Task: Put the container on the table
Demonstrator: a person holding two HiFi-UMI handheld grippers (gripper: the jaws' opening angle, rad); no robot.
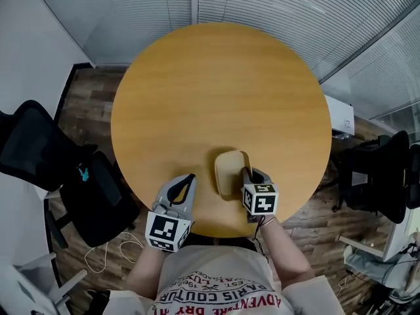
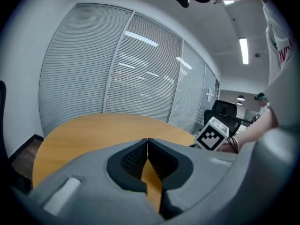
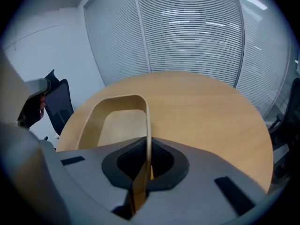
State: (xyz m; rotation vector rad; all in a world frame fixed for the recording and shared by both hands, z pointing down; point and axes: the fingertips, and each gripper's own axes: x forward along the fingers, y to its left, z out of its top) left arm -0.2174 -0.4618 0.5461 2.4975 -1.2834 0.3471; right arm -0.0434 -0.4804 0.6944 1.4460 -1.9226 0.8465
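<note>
A shallow tan container (image 1: pixel 230 173) with rounded corners is over the near part of the round wooden table (image 1: pixel 216 97). My right gripper (image 1: pixel 249 179) is shut on its right wall; in the right gripper view that thin wall (image 3: pixel 148 125) runs straight between the jaws, and the tray's hollow (image 3: pixel 117 125) lies to the left. Whether the container touches the tabletop I cannot tell. My left gripper (image 1: pixel 186 181) sits to the left of the container, shut and holding nothing; in the left gripper view its pads (image 2: pixel 148 153) meet over the wood.
Black office chairs stand on the floor at the left (image 1: pixel 39 156) and right (image 1: pixel 380 176) of the table. A white cable (image 1: pixel 111 251) lies on the wooden floor near the left chair. Slatted blinds (image 1: pixel 262 5) close off the far side.
</note>
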